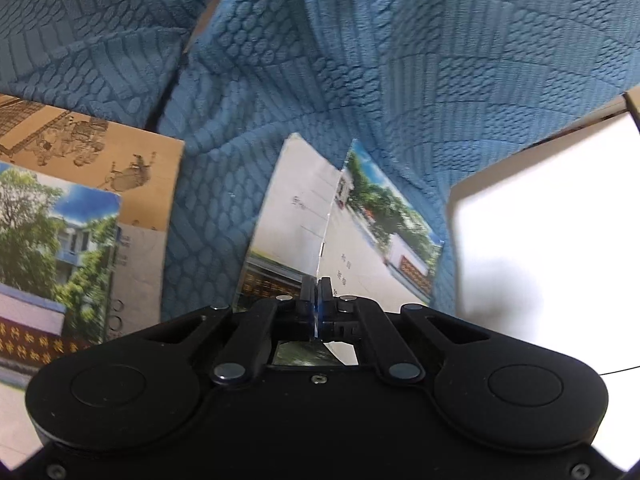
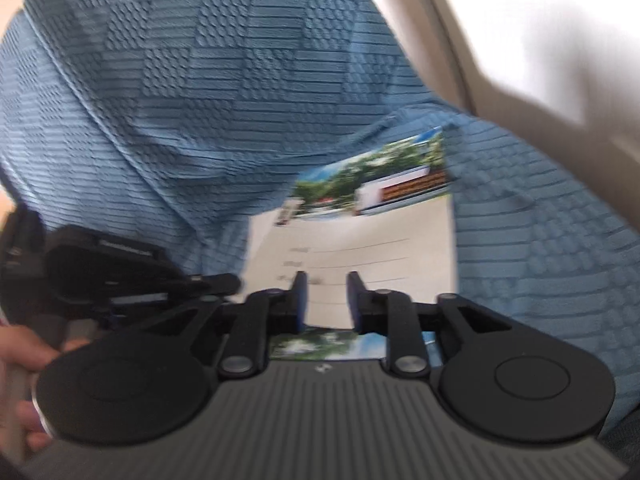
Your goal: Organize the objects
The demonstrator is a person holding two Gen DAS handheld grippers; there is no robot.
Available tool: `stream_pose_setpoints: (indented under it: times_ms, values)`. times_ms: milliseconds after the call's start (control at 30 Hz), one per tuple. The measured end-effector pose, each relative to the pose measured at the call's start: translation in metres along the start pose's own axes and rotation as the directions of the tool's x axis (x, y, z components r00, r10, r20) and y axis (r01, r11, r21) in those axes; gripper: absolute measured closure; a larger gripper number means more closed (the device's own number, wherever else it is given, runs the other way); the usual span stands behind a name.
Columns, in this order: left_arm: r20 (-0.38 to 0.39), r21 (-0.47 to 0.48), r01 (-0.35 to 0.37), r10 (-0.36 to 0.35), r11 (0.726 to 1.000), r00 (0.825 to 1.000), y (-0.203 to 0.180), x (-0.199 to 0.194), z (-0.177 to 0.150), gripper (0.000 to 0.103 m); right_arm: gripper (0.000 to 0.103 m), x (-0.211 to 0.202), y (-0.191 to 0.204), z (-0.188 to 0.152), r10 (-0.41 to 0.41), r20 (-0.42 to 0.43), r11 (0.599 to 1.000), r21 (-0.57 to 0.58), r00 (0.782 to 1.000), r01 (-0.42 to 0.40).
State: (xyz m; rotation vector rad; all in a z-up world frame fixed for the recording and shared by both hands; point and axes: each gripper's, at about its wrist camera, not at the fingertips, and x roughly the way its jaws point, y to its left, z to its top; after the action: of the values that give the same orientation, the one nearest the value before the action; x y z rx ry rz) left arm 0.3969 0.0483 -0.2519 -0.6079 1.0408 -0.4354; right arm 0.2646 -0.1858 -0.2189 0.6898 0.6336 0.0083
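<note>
Left gripper (image 1: 316,300) fingers pinch the glossy photo postcards (image 1: 340,236) edge-on above blue textured fabric (image 1: 320,60). Right gripper (image 2: 327,296) fingers stand apart, gripping nothing.

Left tongs (image 1: 316,300) pinched shut and angled downward, right tongs (image 2: 327,300) parted, angled downward

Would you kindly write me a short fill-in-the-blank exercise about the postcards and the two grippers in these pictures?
1. The left gripper is shut on the edge of a ____.
2. The jaws of the right gripper stand ____, with nothing pressed between them.
3. The textured cloth under the cards is ____ in colour.
4. The brown card at the left bears a line ____.

Missing words: postcard; open; blue; drawing
</note>
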Motion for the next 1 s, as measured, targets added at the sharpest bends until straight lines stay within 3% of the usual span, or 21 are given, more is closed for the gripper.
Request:
stream_pose_setpoints:
  times_ms: [133,233,300,600,733,833,933,1000]
  values:
    - [0.002,-0.002,0.019,-0.019,1.000,1.000,-0.005,-0.006,-0.001,0.103,0.051,0.004,-0.003,-0.006,0.178,-0.048,0.971,0.173,0.983,-0.167]
    - [-0.001,-0.017,0.037,-0.037,0.999,0.999,-0.005,-0.010,-0.002,0.103,0.043,0.019,-0.014,-0.015,0.312,-0.083,0.895,0.362,0.947,-0.263]
    - [-0.003,-0.035,0.047,-0.047,0.998,0.999,-0.005,-0.010,-0.002,0.103,0.043,0.026,-0.022,-0.021,0.332,-0.089,0.856,0.446,0.939,-0.260]
    - [0.007,-0.080,0.082,-0.081,0.993,0.997,-0.005,-0.018,-0.002,0.103,0.043,0.024,-0.046,-0.018,0.255,-0.003,0.810,0.547,0.967,-0.212]
    - [0.006,-0.097,0.085,-0.085,0.992,0.996,-0.005,-0.022,-0.002,0.103,0.043,0.016,-0.057,-0.012,0.198,0.050,0.812,0.552,0.979,-0.192]
    - [0.008,-0.089,0.081,-0.080,0.993,0.997,-0.008,-0.025,-0.004,0.103,0.044,0.015,-0.066,-0.014,0.152,0.043,0.806,0.573,0.987,-0.149]
    - [0.007,-0.098,0.075,-0.075,0.992,0.997,-0.007,-0.026,-0.006,0.103,0.058,0.016,-0.068,-0.015,0.113,0.030,0.817,0.565,0.993,-0.111]
    - [0.010,-0.128,0.069,-0.068,0.989,0.998,-0.003,-0.025,-0.007,0.103,0.085,0.018,-0.064,-0.014,0.091,0.017,0.842,0.533,0.996,-0.086]
